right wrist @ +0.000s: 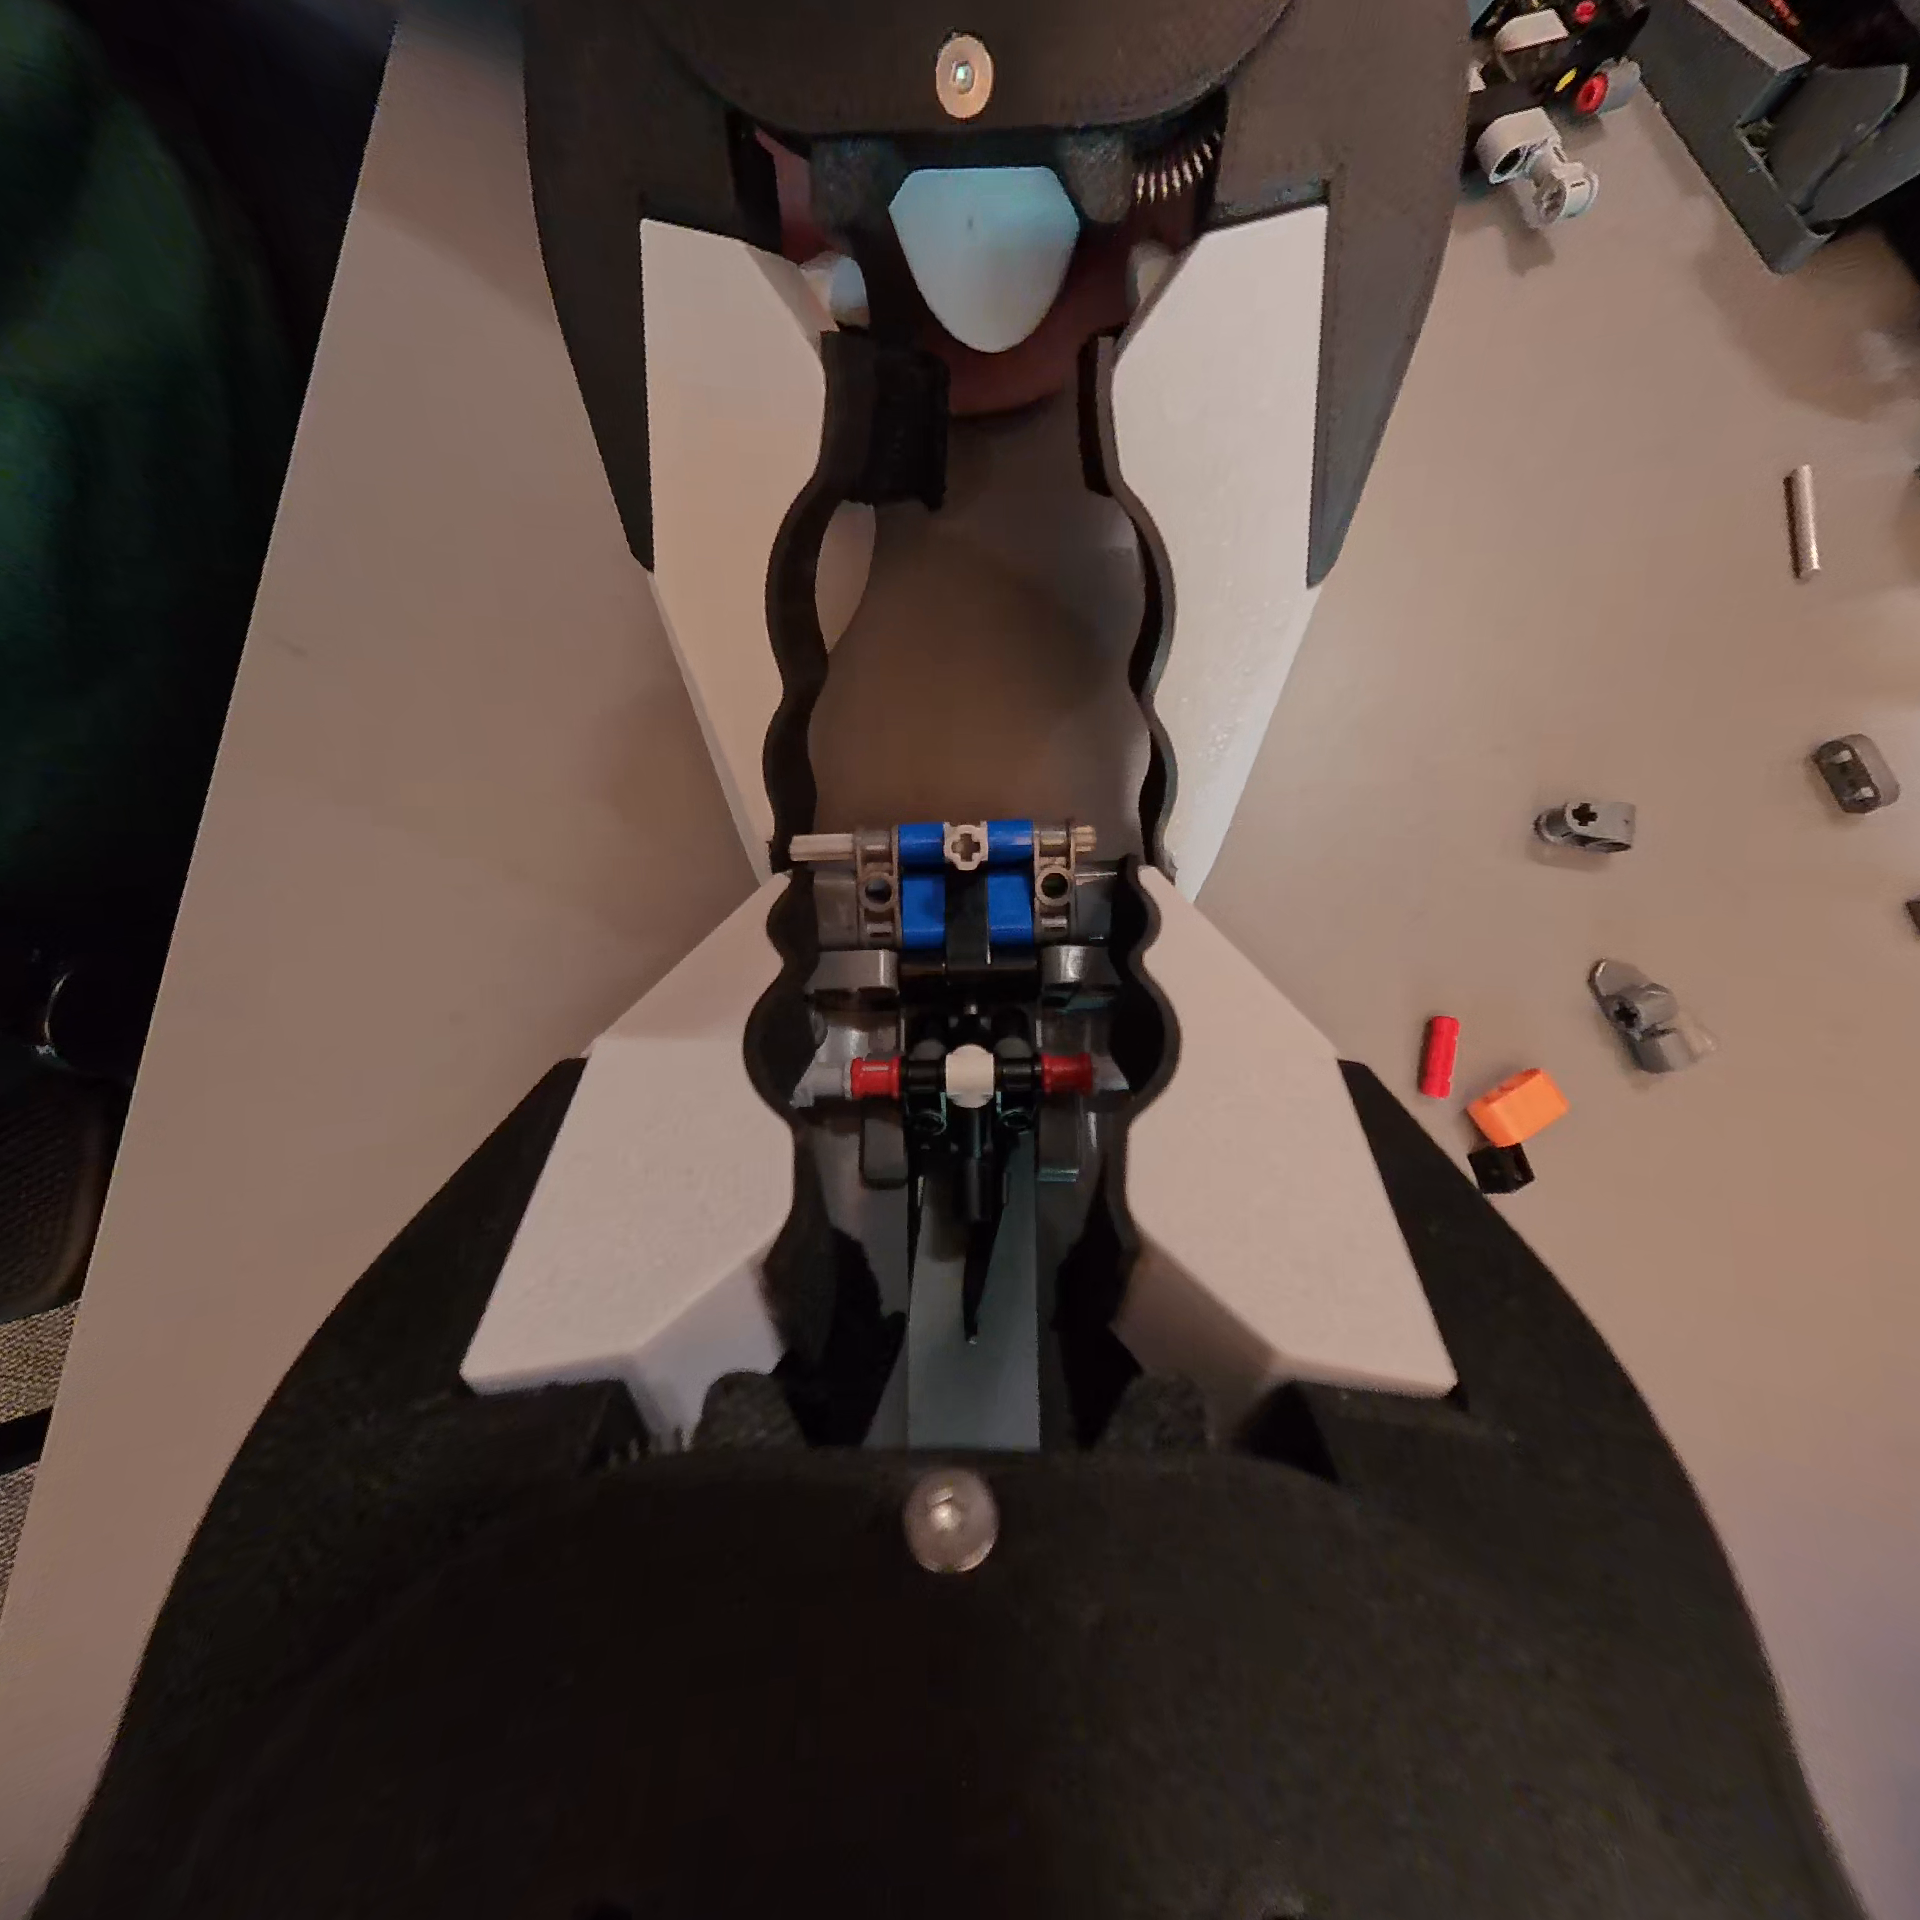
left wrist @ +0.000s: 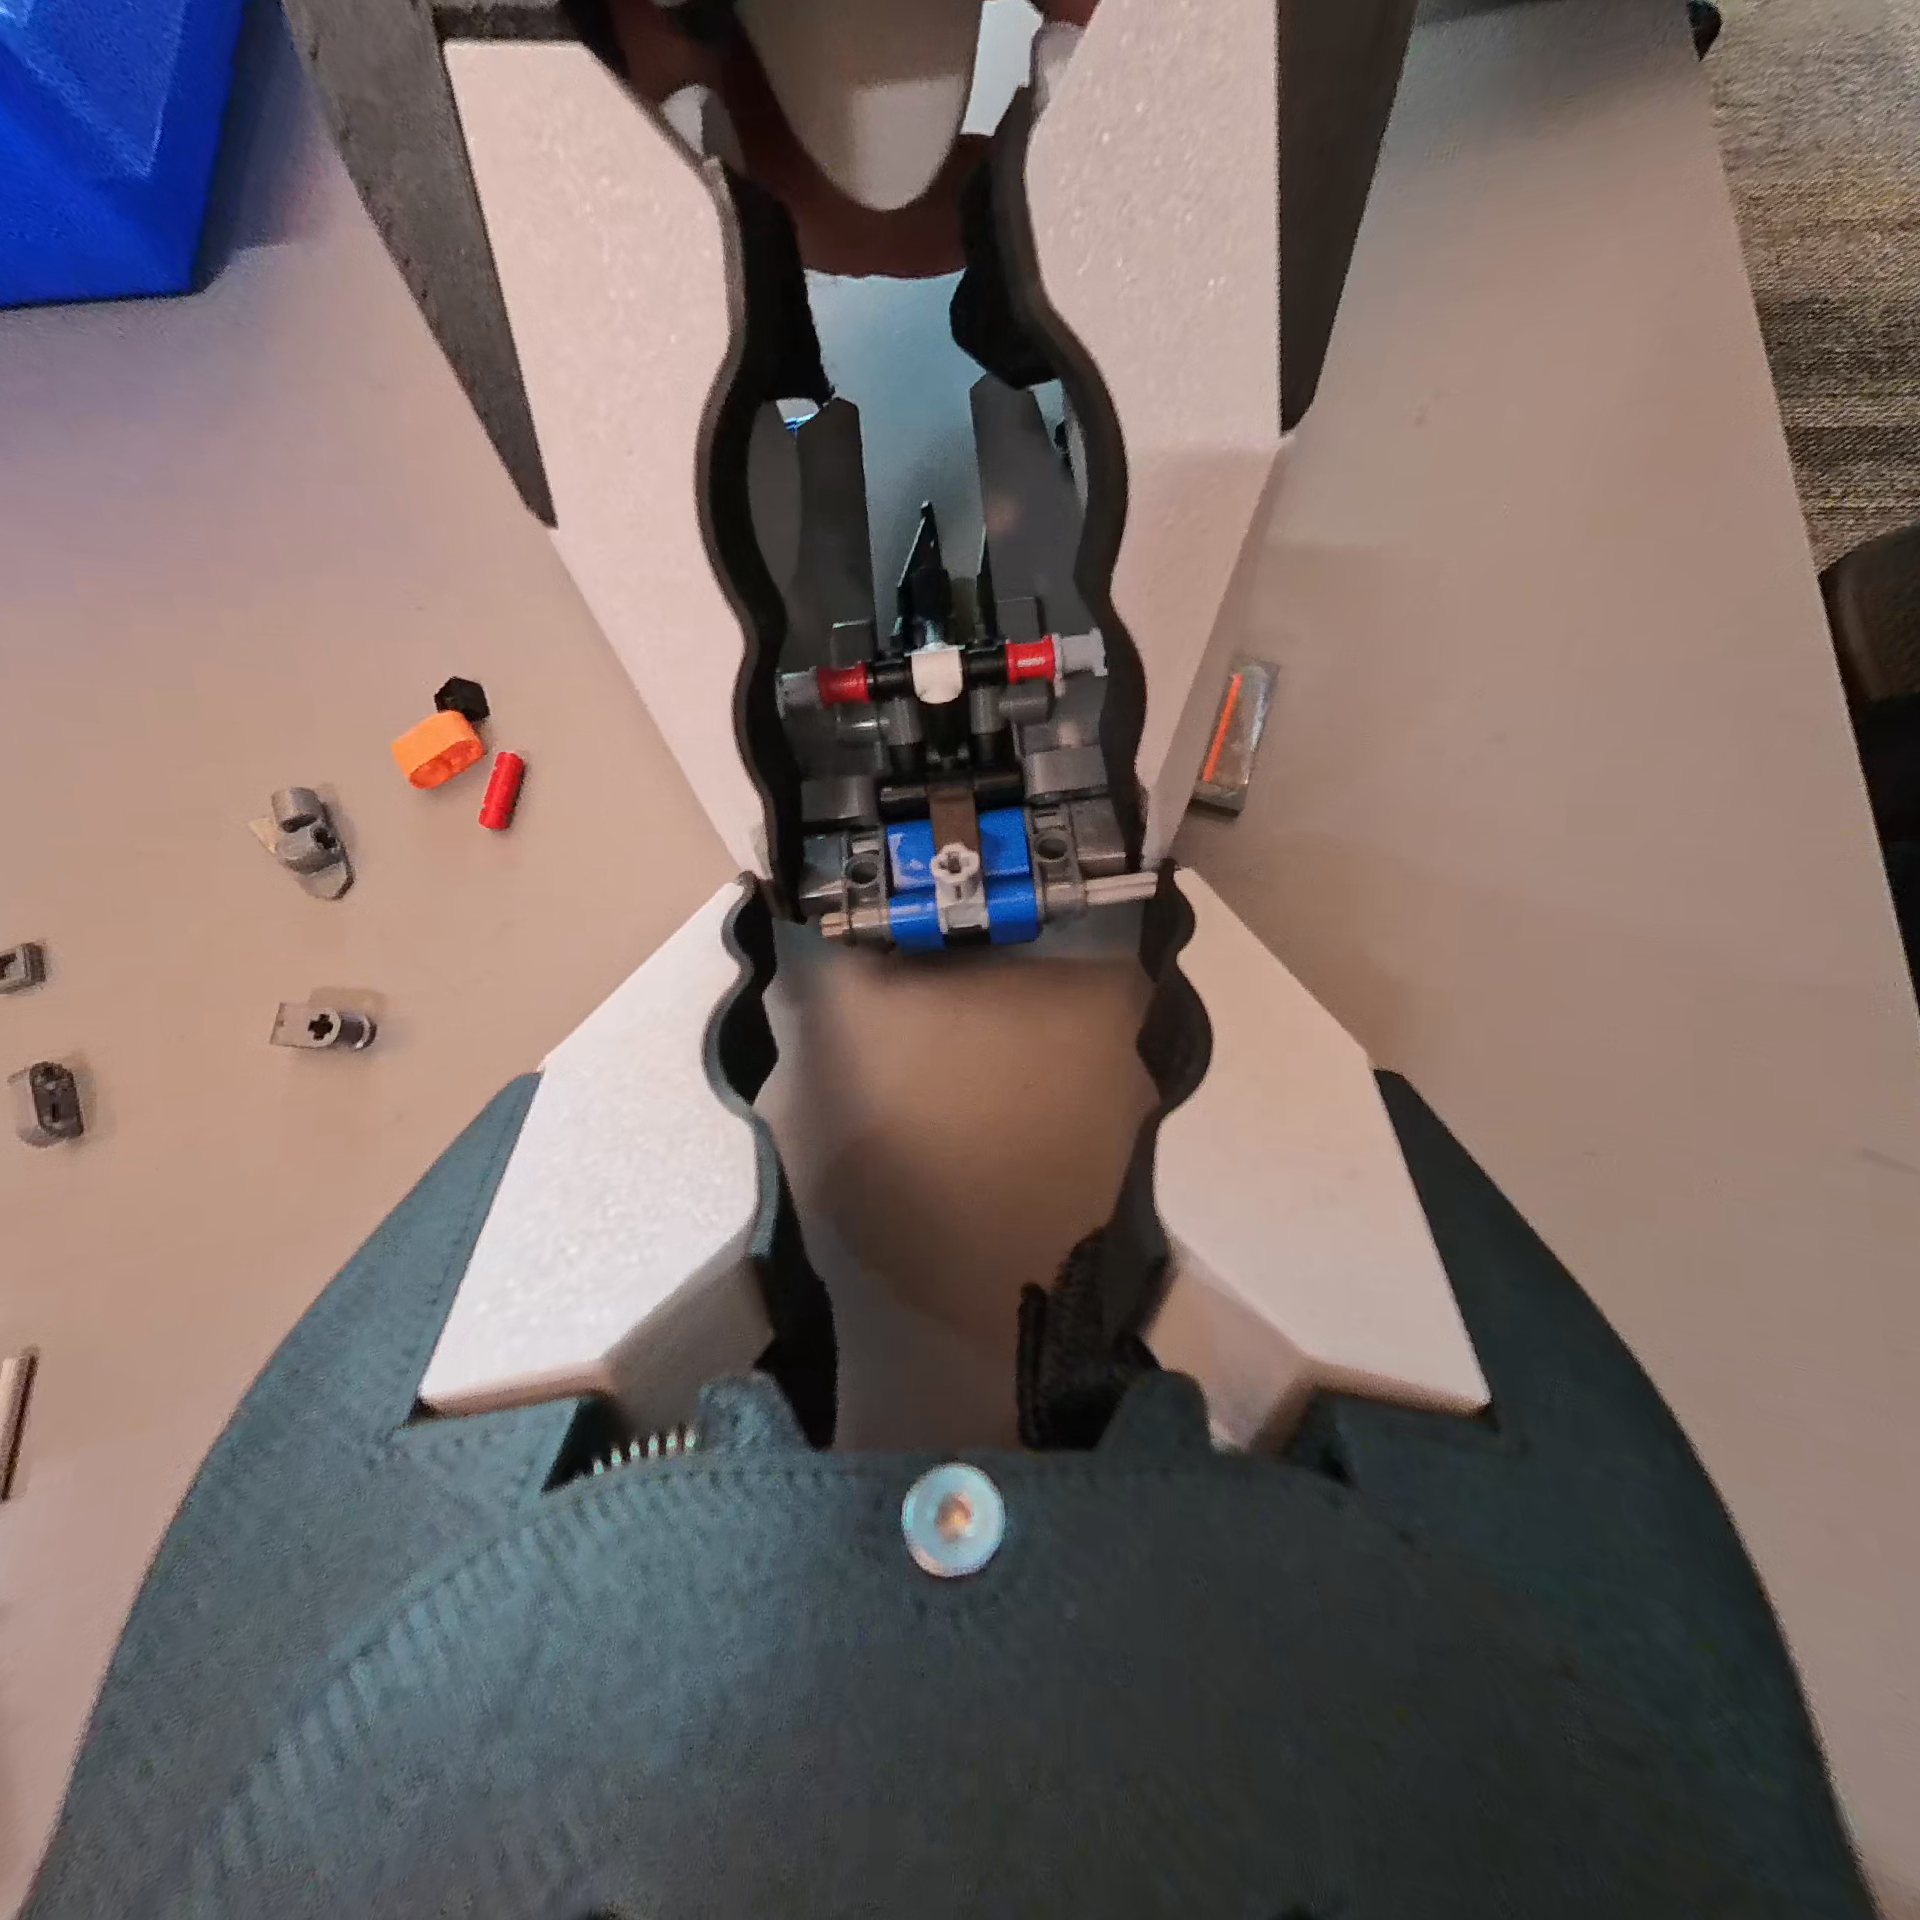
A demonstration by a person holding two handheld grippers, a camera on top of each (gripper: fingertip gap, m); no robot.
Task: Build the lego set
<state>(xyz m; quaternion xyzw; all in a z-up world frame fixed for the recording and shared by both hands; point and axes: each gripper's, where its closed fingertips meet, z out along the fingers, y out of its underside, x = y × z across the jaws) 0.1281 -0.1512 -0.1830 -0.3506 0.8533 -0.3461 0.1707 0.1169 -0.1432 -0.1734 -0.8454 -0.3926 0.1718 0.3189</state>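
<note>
A small lego assembly (right wrist: 961, 997) of grey, black and blue parts, with red bushes and a light grey cross axle at its blue end, sits between the fingers of my right gripper (right wrist: 956, 878), which is shut on it above the table. In the left wrist view the assembly (left wrist: 940, 790) faces me, held by the right gripper coming from the top. My left gripper (left wrist: 956, 883) is open and holds nothing. Its fingertips meet the right gripper's tips on either side of the blue end and the axle (left wrist: 1117, 891).
Loose parts lie on the beige table: an orange piece (left wrist: 436, 750), a red pin (left wrist: 502, 790), a black piece (left wrist: 461, 698), grey connectors (left wrist: 307, 842) (right wrist: 1584, 826), a grey axle (right wrist: 1806, 520). A blue bin (left wrist: 104, 145) stands far left; a grey tray (right wrist: 1829, 135) holds more parts. Left and right tips are no more than a few centimetres apart. My left gripper's tips are some 6 cm from the red pin (left wrist: 502, 790). It turns up in the right wrist view (right wrist: 1436, 1058) as well.
</note>
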